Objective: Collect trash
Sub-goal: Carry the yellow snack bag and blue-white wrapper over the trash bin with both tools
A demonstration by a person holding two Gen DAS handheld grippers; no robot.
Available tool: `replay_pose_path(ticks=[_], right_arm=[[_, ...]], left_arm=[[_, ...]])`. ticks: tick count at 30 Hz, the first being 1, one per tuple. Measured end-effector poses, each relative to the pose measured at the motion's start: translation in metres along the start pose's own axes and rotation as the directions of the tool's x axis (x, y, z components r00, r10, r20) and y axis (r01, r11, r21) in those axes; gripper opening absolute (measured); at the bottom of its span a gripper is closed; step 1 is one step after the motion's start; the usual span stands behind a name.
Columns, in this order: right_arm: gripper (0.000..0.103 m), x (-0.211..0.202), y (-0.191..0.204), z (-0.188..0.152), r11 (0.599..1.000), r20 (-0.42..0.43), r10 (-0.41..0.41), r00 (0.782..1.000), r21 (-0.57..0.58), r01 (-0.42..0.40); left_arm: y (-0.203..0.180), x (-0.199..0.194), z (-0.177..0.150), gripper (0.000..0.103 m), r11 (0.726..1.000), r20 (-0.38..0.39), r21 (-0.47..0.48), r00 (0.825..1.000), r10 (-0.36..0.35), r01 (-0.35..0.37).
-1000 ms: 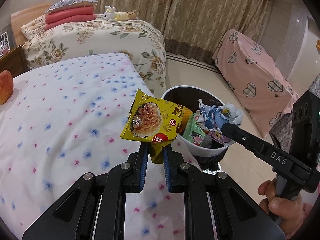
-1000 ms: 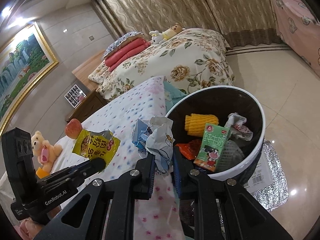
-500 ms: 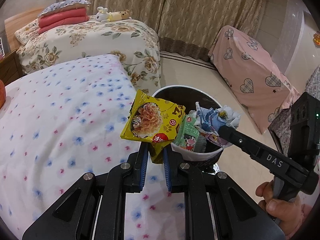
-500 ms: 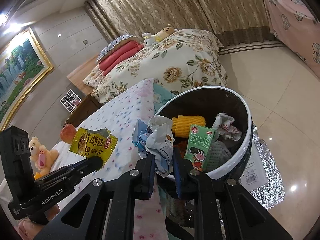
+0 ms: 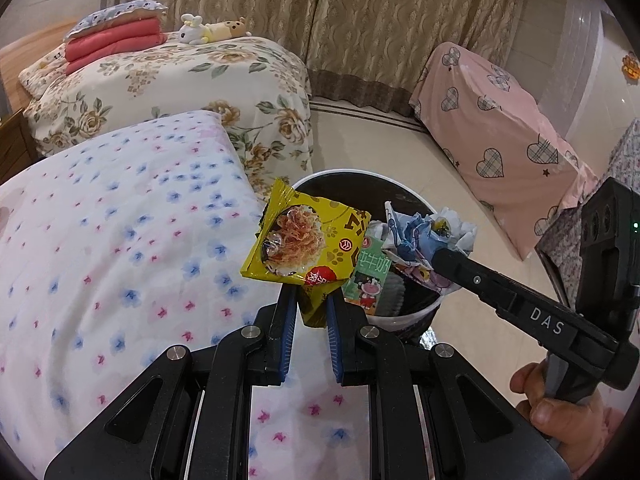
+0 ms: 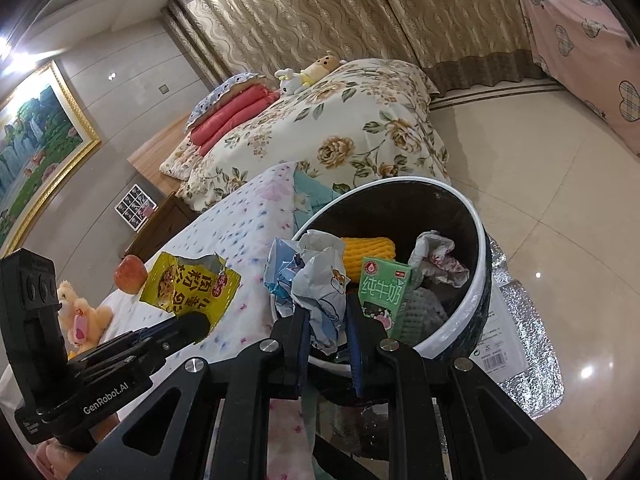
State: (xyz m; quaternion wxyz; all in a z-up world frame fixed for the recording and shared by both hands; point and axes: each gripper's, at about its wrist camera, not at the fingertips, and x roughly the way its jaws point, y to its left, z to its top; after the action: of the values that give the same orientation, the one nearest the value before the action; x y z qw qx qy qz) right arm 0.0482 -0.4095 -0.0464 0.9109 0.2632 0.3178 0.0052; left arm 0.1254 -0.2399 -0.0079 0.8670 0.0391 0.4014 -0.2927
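The left gripper is closed on a yellow bag. It holds the bag by its bottom corner, up in the air, just beside the bin, by the bin's edge that is close to the bed. The right gripper is closed on a wad of blue and white paper. The wad sits over the near edge of the bin. Inside the bin are a green carton, a yellow corn cob, some white paper and a grey net. The bin stands on the floor, touching the side of the bed. On the bed, well apart from the bin, lie an apple and a teddy.
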Motion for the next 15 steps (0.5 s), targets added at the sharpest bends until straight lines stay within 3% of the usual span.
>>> replay_pose_path(ticks=[15], right_arm=[[0.016, 0.002, -0.010, 0.012, 1.000, 0.009, -0.013, 1.000, 0.008, 0.013]], left_arm=[[-0.011, 0.013, 0.009, 0.014, 1.000, -0.009, 0.030, 1.000, 0.001, -0.001]])
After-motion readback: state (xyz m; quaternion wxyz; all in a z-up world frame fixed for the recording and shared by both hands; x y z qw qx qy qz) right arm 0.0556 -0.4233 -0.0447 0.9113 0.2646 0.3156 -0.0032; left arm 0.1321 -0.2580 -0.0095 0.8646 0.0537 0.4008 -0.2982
